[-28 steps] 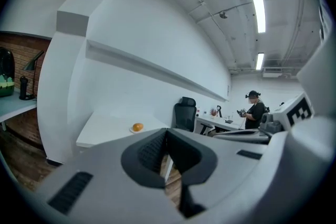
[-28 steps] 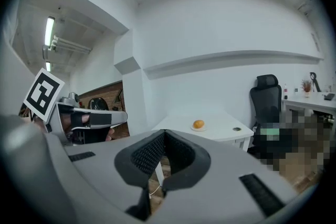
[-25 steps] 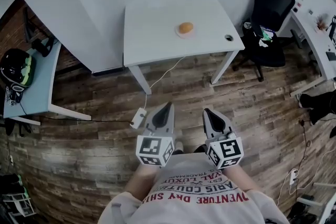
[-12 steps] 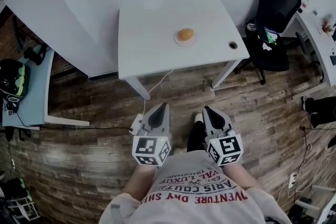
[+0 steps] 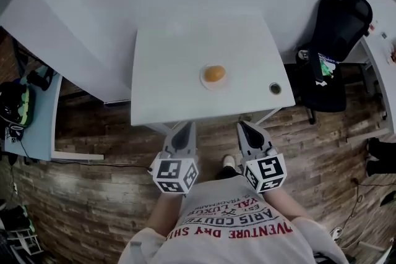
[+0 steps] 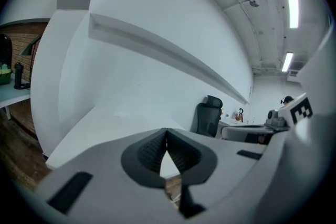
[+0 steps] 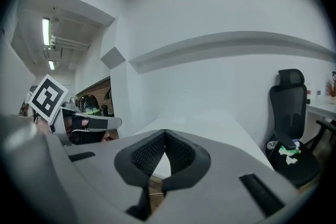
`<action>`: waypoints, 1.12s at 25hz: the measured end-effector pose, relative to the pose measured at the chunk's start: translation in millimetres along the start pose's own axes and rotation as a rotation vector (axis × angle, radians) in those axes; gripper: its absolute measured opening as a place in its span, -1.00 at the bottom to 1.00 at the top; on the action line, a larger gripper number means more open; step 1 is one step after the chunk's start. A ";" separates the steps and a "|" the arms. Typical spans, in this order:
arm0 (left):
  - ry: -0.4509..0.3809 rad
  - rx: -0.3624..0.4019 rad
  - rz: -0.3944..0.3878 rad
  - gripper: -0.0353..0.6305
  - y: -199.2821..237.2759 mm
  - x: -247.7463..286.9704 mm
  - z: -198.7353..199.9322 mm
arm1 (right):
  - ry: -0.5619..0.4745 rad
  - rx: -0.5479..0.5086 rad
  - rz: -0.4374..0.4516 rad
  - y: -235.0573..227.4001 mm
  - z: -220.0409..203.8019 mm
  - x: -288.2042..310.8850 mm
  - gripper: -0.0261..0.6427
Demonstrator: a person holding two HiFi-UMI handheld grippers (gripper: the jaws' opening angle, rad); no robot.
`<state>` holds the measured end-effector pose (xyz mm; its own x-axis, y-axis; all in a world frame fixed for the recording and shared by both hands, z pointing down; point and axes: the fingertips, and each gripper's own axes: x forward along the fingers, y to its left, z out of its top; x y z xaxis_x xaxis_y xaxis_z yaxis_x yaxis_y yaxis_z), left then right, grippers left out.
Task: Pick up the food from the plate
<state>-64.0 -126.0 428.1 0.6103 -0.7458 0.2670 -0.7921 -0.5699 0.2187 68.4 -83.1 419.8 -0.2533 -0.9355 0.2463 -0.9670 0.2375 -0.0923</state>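
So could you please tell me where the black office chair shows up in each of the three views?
Head view: the black office chair is at the upper right, to the right of the white table.
Left gripper view: right of centre, to the right of the table top.
Right gripper view: near the right edge, again right of the table.
Shared landmark: the white table, visible in all three views.

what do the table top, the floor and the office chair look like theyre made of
Table top: probably laminate or painted board; even matt white, no grain.
Floor: wood planks or wood-look vinyl, hard to say which; brown streaked boards of mixed tones.
Office chair: likely black fabric or mesh upholstery; dull, no shine.
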 end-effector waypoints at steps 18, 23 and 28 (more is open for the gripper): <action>0.048 0.002 0.062 -0.87 2.6 159.9 23.7 | 0.023 0.048 0.063 -131.1 20.5 114.6 -0.89; 0.092 0.009 0.041 -0.87 22.7 190.5 23.4 | 0.065 0.056 0.044 -134.6 15.4 141.4 -0.89; 0.162 0.056 -0.011 -0.87 39.9 223.8 20.0 | 0.102 0.081 0.028 -139.0 13.6 172.0 -0.89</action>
<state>40.7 -322.5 477.8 0.6094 -0.6767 0.4132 -0.7818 -0.5996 0.1711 159.6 -280.5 461.9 -0.2852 -0.8966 0.3387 -0.9553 0.2371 -0.1768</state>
